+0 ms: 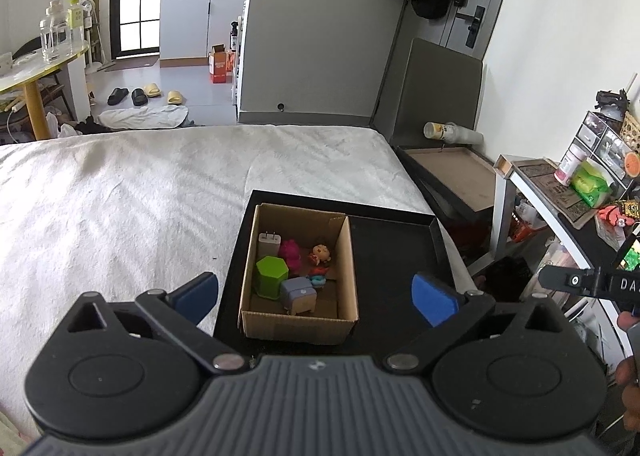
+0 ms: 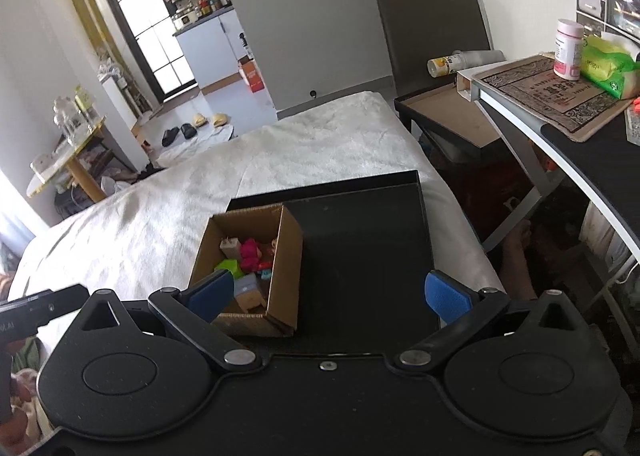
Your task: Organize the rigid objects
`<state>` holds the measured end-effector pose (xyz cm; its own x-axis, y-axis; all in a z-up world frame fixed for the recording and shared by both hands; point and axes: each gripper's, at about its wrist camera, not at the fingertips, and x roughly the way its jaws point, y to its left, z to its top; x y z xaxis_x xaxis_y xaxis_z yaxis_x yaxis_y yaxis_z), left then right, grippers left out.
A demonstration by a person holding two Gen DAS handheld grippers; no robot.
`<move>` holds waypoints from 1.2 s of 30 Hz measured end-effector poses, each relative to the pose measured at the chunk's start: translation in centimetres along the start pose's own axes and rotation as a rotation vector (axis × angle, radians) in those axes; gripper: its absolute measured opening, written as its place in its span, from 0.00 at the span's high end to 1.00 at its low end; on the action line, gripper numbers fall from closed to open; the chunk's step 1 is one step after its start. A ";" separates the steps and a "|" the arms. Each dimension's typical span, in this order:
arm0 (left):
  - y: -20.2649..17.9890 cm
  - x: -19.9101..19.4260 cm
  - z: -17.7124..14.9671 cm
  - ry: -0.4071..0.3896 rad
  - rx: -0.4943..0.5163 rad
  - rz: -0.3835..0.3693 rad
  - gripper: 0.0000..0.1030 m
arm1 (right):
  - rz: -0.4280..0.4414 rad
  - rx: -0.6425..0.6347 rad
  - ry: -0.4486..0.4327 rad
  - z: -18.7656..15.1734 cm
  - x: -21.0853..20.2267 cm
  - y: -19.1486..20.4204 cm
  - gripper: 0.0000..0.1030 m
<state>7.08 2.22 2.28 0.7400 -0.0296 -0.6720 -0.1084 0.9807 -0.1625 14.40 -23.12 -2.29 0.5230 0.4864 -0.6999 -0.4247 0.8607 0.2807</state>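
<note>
Your L gripper (image 1: 315, 298) is spread wide, nothing btwn the blue pads (image 1: 434, 298), hovering just above the cardboard box (image 1: 298, 326). Your R gripper (image 2: 328, 294) is likewise spread, empty, over the black tray (image 2: 416, 184), w/ the box at its left finger. Box sits in the tray's left part, tray on the white bedspread (image 1: 120, 196). Inside the box: white charger plug (image 1: 269, 242) at back left, magenta toy (image 1: 291, 252) beside it, small doll figure (image 1: 321, 254) toward the right wall, green hexagonal block (image 1: 271, 276) front left, grey-blue toy block (image 1: 298, 295) front centre, touching the green one. A small blue-red piece sits behind the grey one; can't tell what it is. Tray's right part is bare black.
</note>
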 end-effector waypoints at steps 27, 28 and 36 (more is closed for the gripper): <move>0.4 -1.1 -2.2 0.034 0.019 0.008 0.01 | 0.004 -0.056 0.027 -1.9 -1.5 3.1 0.00; 0.4 -1.2 -2.2 0.033 0.020 0.009 0.01 | 0.005 -0.057 0.027 -1.9 -1.5 3.1 0.00; 0.3 -1.5 -2.1 0.027 0.024 0.014 0.01 | 0.008 -0.060 0.027 -2.0 -1.6 3.3 0.00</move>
<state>4.55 2.20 1.70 0.7202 -0.0207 -0.6934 -0.1026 0.9854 -0.1359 10.63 -21.35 -1.53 0.4992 0.4885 -0.7157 -0.4727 0.8457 0.2475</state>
